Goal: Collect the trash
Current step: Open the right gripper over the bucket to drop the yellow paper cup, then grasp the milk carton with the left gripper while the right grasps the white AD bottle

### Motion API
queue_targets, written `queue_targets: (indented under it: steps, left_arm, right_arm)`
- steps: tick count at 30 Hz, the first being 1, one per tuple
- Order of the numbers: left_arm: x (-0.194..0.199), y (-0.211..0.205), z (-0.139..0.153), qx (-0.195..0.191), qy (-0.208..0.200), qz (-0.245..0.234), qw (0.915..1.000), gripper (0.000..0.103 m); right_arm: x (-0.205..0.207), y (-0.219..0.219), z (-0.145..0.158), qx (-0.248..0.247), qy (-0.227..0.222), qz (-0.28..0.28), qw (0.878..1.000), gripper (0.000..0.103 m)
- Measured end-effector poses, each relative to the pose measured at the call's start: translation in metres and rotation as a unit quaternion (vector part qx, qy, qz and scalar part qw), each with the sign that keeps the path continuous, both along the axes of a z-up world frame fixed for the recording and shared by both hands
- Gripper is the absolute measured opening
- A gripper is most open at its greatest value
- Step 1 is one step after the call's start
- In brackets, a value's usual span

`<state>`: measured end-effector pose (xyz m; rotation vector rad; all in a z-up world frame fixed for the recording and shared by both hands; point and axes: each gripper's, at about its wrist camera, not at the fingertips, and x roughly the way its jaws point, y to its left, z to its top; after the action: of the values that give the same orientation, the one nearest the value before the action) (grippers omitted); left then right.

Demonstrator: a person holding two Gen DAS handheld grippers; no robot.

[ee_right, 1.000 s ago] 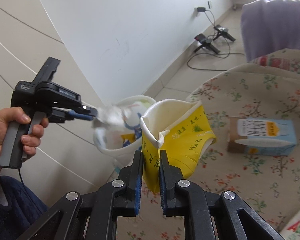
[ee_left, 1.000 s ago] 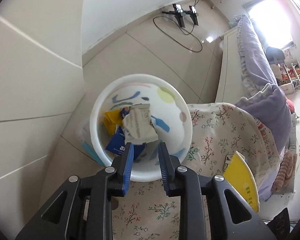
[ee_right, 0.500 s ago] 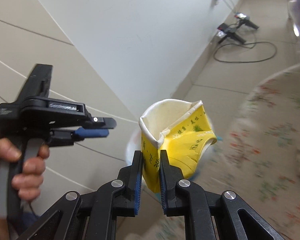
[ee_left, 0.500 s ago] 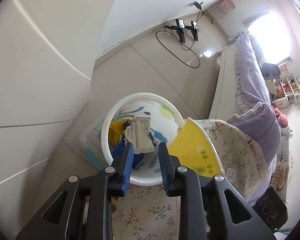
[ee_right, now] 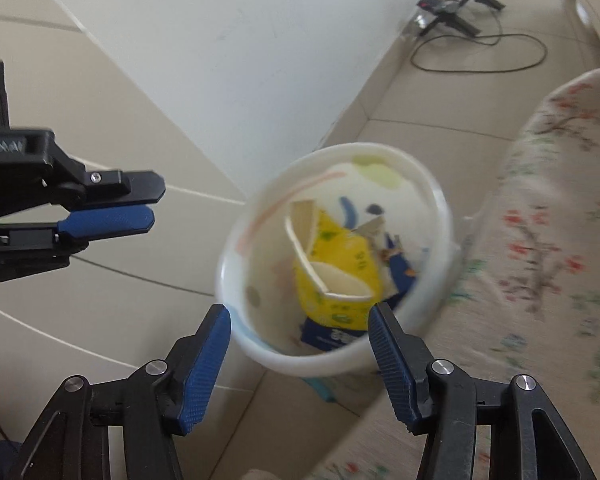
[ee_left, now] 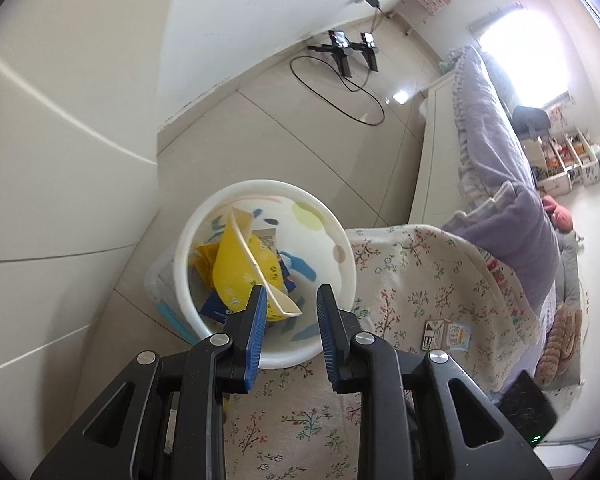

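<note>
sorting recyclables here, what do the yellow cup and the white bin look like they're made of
Yellow cup: likely coated paper. It is crushed with sharp creases, its inside plain off-white, its outside matte and printed.
White bin: probably plastic. The wall is smooth, the rim thick and rounded with a slight sheen, and coloured shapes are printed inside. The right wrist view is blurred, so the finish stays uncertain.

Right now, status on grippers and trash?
Left gripper, right gripper: jaws open, empty. Crushed yellow paper cup inside white patterned bin. Nothing blocking.

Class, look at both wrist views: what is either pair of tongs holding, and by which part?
Nothing. Left tongs and right tongs are open; the yellow paper cup lies in the bin.
</note>
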<state>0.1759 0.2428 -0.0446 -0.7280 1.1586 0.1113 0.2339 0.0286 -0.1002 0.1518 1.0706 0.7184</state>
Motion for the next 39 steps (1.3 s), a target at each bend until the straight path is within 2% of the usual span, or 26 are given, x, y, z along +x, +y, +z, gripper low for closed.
queue_targets:
  steps: [4, 6, 9, 11, 13, 14, 15, 16, 17, 18, 19, 22, 23, 24, 25, 28, 32, 33, 34, 36, 38, 39]
  left_arm:
    - [0.010, -0.032, 0.007, 0.013, -0.011, -0.040, 0.9990, 0.031]
    - [0.014, -0.050, 0.012, 0.026, -0.021, -0.062, 0.9975, 0.045]
    - [0.021, -0.081, 0.023, 0.055, -0.041, -0.095, 0.9932, 0.052]
    - [0.027, -0.102, 0.030, 0.075, -0.055, -0.122, 0.9882, 0.053]
    - [0.034, -0.131, 0.034, 0.096, -0.070, -0.159, 0.9801, 0.056]
    - [0.036, -0.145, 0.035, 0.106, -0.077, -0.177, 0.9754, 0.058]
    - [0.039, -0.167, 0.036, 0.124, -0.085, -0.207, 0.9666, 0.060]
    - [0.040, -0.182, 0.035, 0.138, -0.091, -0.229, 0.9593, 0.060]
    - [0.040, -0.198, 0.035, 0.156, -0.096, -0.249, 0.9510, 0.061]
    - [0.040, -0.222, 0.034, 0.188, -0.106, -0.277, 0.9363, 0.061]
    - [0.040, -0.238, 0.032, 0.207, -0.114, -0.296, 0.9252, 0.061]
    - [0.041, -0.285, 0.024, 0.258, -0.130, -0.360, 0.8870, 0.062]
    - [0.041, -0.298, 0.021, 0.272, -0.135, -0.377, 0.8753, 0.062]
    - [0.042, -0.305, 0.019, 0.279, -0.136, -0.385, 0.8690, 0.062]
    - [0.045, -0.316, 0.015, 0.289, -0.138, -0.399, 0.8592, 0.062]
    - [0.051, -0.334, 0.004, 0.303, -0.136, -0.424, 0.8427, 0.062]
    - [0.060, -0.348, -0.016, 0.319, -0.122, -0.464, 0.8172, 0.062]
    - [0.063, -0.350, -0.021, 0.325, -0.117, -0.470, 0.8124, 0.062]
    - [0.067, -0.351, -0.027, 0.329, -0.109, -0.475, 0.8085, 0.062]
    - [0.070, -0.352, -0.030, 0.333, -0.105, -0.476, 0.8069, 0.062]
    - [0.071, -0.356, -0.029, 0.327, -0.115, -0.487, 0.8017, 0.062]
    - [0.069, -0.360, -0.030, 0.327, -0.120, -0.493, 0.7976, 0.063]
  right_arm:
    - [-0.002, -0.046, 0.029, -0.004, -0.006, -0.030, 1.000, 0.063]
    - [-0.006, -0.074, 0.045, -0.019, -0.014, -0.051, 0.998, 0.064]
    - [-0.009, -0.119, 0.065, -0.043, -0.023, -0.081, 0.995, 0.066]
    - [-0.010, -0.154, 0.079, -0.060, -0.027, -0.116, 0.991, 0.066]
    - [-0.009, -0.196, 0.090, -0.056, -0.022, -0.160, 0.985, 0.069]
    - [-0.009, -0.196, 0.090, -0.056, -0.022, -0.160, 0.985, 0.072]
    - [-0.007, -0.216, 0.093, -0.054, -0.017, -0.183, 0.981, 0.075]
    - [-0.010, -0.255, 0.092, -0.051, -0.007, -0.234, 0.971, 0.075]
    - [-0.012, -0.275, 0.085, -0.047, 0.004, -0.259, 0.965, 0.076]
    - [-0.015, -0.289, 0.076, -0.040, 0.021, -0.281, 0.959, 0.076]
    - [-0.016, -0.306, 0.063, -0.030, 0.048, -0.305, 0.951, 0.076]
    - [-0.019, -0.341, 0.015, 0.005, 0.164, -0.367, 0.916, 0.076]
    - [-0.020, -0.346, 0.005, 0.019, 0.187, -0.372, 0.909, 0.076]
    - [-0.022, -0.348, -0.003, 0.026, 0.200, -0.371, 0.906, 0.076]
    - [-0.022, -0.347, -0.007, 0.022, 0.204, -0.367, 0.907, 0.076]
    - [-0.025, -0.340, -0.014, 0.005, 0.201, -0.351, 0.914, 0.076]
    - [-0.029, -0.331, -0.024, 0.001, 0.214, -0.333, 0.918, 0.068]
    - [-0.031, -0.324, -0.025, -0.017, 0.194, -0.327, 0.925, 0.064]
    - [-0.031, -0.318, -0.025, -0.029, 0.184, -0.314, 0.931, 0.058]
    - [-0.031, -0.309, -0.030, -0.014, 0.193, -0.300, 0.934, 0.019]
    - [-0.031, -0.305, -0.030, -0.008, 0.191, -0.297, 0.936, 0.016]
    - [-0.032, -0.299, -0.022, -0.020, 0.170, -0.294, 0.940, 0.016]
